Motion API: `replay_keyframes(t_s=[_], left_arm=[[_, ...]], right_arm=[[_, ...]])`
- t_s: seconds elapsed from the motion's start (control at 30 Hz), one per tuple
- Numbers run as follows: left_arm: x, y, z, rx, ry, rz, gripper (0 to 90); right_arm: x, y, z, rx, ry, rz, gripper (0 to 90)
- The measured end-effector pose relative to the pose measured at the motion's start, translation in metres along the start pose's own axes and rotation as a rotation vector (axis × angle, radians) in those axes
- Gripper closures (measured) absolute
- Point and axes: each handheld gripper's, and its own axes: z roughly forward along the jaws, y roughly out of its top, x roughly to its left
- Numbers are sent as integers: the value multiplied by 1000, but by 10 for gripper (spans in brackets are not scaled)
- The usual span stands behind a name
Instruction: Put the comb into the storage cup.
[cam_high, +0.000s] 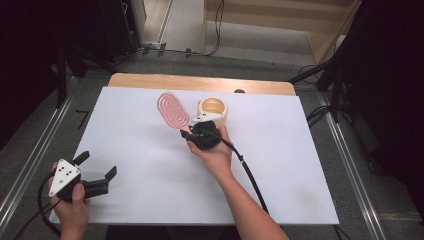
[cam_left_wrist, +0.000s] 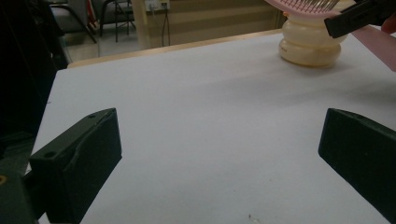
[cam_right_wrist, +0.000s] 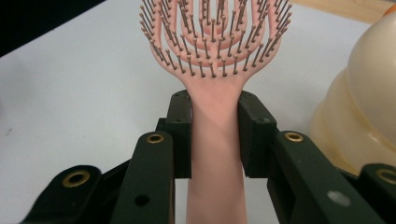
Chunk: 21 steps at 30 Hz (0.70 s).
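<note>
Right gripper view shows my right gripper (cam_right_wrist: 215, 126) pinching the handle of the pink hairbrush (cam_right_wrist: 215, 60), which seems lifted a little above the white table (cam_high: 150, 150) just beside the cream container (cam_high: 214, 108), while my left gripper (cam_high: 97, 167) rests spread apart.

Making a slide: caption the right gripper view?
Right gripper shut on a pink hairbrush handle, cream container beside it.
</note>
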Motion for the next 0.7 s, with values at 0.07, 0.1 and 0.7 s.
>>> replay_keyframes(t_s=[0.07,0.1,0.7], left_arm=[[-6,2,2,0,-8,1,0],[-9,4,4,-1,-23,5,0],[-46,53,33,-43,-195,-31,0]], right_arm=[[1,-1,-3,-21,-1,2,679],[1,-1,-5,-29,14,2,679],[4,-10,-39,-143,31,-26,679]])
